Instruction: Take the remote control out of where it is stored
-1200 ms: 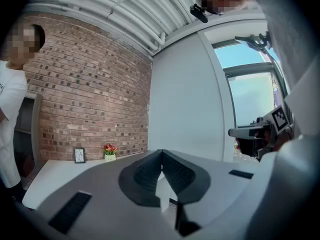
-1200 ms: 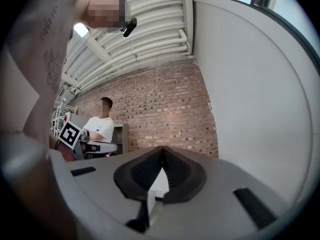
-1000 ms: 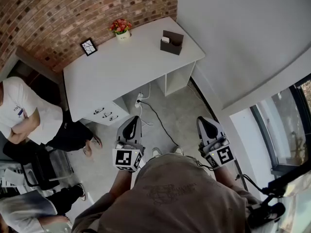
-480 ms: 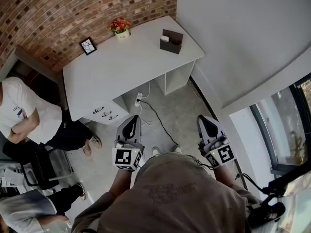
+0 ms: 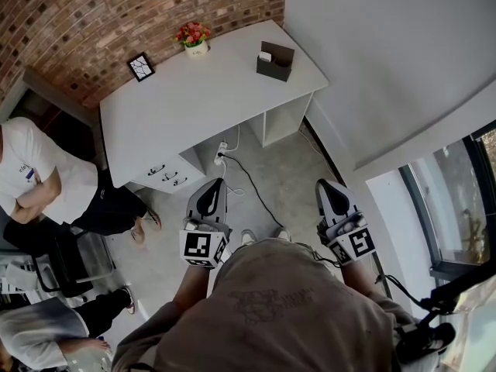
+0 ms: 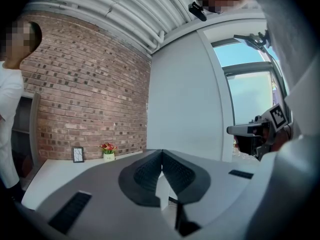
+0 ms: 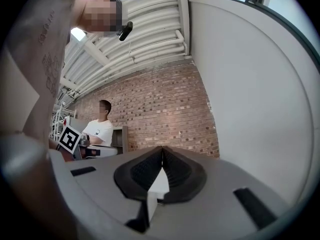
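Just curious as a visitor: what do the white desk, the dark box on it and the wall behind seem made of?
Desk: likely painted or laminated board; smooth, even matte white, no grain.
Dark box: perhaps wood or plastic, matte dark brown; too small to tell.
Wall: bare red-brown brick, pale mortar lines showing.

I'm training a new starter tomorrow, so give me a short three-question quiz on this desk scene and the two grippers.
1. True or false: the left gripper and right gripper are both shut and empty.
2. Where is the dark holder? A) desk end near the white wall; B) floor; C) in a gripper.
3. What stands on the desk beside the picture frame?
Key: 1 true; 2 A; 3 the flower pot.
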The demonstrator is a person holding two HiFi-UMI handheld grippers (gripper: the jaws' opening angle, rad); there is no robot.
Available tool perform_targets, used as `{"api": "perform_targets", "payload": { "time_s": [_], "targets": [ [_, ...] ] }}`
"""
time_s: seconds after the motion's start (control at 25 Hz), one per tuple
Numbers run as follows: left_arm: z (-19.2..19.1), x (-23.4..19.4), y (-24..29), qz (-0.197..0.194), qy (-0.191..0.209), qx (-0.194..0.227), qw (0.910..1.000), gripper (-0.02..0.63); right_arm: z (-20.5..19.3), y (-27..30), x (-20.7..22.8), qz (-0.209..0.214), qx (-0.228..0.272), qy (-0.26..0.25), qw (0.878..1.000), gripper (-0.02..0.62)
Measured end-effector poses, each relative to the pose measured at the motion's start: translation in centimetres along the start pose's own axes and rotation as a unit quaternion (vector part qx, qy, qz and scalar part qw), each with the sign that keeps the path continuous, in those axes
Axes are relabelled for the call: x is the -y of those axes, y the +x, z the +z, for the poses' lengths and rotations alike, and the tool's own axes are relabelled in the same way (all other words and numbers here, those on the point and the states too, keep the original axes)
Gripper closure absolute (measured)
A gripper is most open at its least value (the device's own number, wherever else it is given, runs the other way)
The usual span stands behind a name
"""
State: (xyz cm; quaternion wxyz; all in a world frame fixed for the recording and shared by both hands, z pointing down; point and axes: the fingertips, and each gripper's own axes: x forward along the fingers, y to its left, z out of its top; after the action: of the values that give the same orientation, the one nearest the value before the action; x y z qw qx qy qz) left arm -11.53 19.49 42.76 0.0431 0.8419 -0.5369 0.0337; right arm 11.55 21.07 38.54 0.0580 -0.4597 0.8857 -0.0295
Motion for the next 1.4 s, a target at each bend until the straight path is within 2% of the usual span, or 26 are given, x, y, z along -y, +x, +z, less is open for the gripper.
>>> {"api": "perform_targets", "payload": {
  "time_s": [0.44,0.56,0.8,0.96,1.4],
  "targets": [
    [-0.1,0.4,0.1,-0.005,-0.003,0.003,1.0,0.595,-0.2,-0.1,0.1,-0.001,-0.003,-0.014,1.0,0.581],
    [-0.1,0.4,0.0,-0.004,-0.001,0.002,1.0,0.595,-0.4,0.0,-0.4,0.007,-0.01,-0.002,1.0,0.581],
    [-0.1,-0.1,-0.3,0.002,0.001,0.0,1.0,0.595,0.0,0.4,-1.0,0.018,-0.001,-0.017,1.0,0.581],
    [0.0,-0.2,-0.4,0.004,0.001,0.0,1.0,0.595,-0.4,0.4,-1.5,0.024,-0.016,-0.007,1.0,0.581],
    [-0.6,-2.5,-0.5,0.01,0.0,-0.008,0.9999,0.595,-1.8,1.2,-1.8,0.012,-0.033,-0.008,0.999,0.581]
  ]
}}
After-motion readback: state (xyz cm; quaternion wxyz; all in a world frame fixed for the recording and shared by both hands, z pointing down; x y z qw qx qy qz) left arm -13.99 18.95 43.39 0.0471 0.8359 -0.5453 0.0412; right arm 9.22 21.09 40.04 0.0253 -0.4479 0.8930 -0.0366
